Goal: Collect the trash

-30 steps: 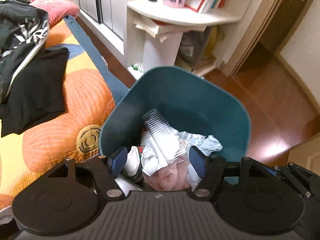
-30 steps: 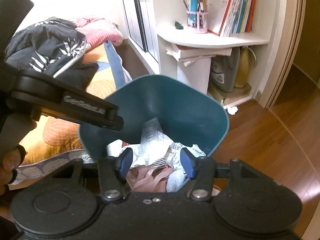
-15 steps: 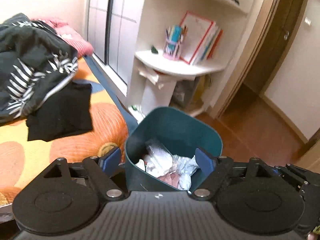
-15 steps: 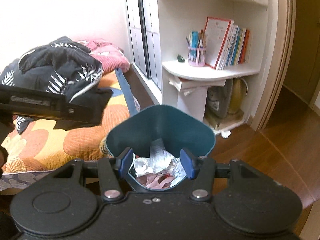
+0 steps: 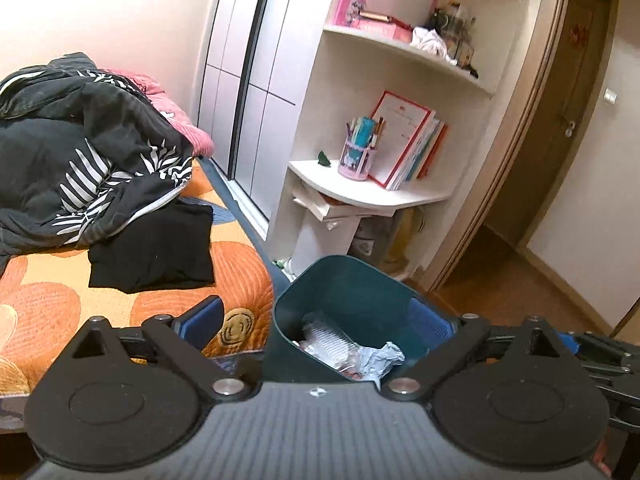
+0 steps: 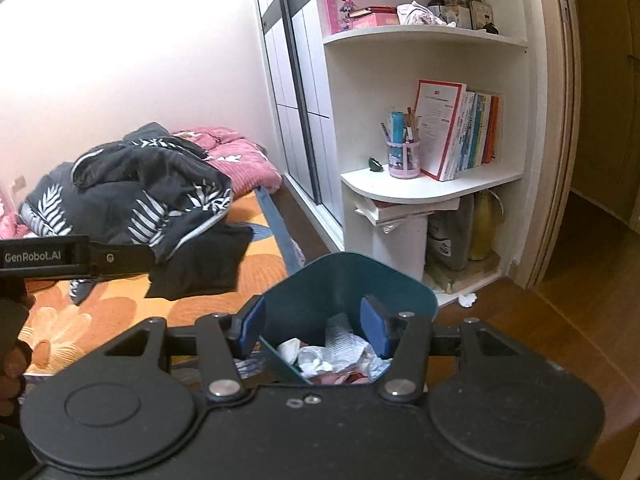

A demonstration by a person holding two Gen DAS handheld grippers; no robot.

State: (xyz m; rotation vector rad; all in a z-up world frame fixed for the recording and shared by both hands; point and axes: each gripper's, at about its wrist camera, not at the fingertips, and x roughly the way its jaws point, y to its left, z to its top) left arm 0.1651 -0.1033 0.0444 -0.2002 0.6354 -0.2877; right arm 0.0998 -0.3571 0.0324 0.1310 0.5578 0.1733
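A teal trash bin (image 5: 360, 296) stands on the floor beside the bed, also in the right wrist view (image 6: 344, 284). It holds crumpled paper, a ribbed clear plastic cup (image 5: 328, 338) and pink scraps (image 6: 340, 350). My left gripper (image 5: 316, 328) is open and empty, well above the bin. My right gripper (image 6: 314, 330) is open and empty, also above the bin. The left gripper's body (image 6: 76, 258) shows at the left of the right wrist view.
A bed with an orange flower cover (image 5: 60, 300) carries dark clothes (image 5: 80, 160) and a black folded garment (image 5: 156, 248). A white corner shelf (image 6: 432, 184) holds books and a pen cup. A small white scrap (image 6: 467, 300) lies on the wooden floor by the shelf.
Both grippers have pulled up and back from the bin, so it looks smaller and lower. The left gripper's fingers have spread wider. Nothing is held.
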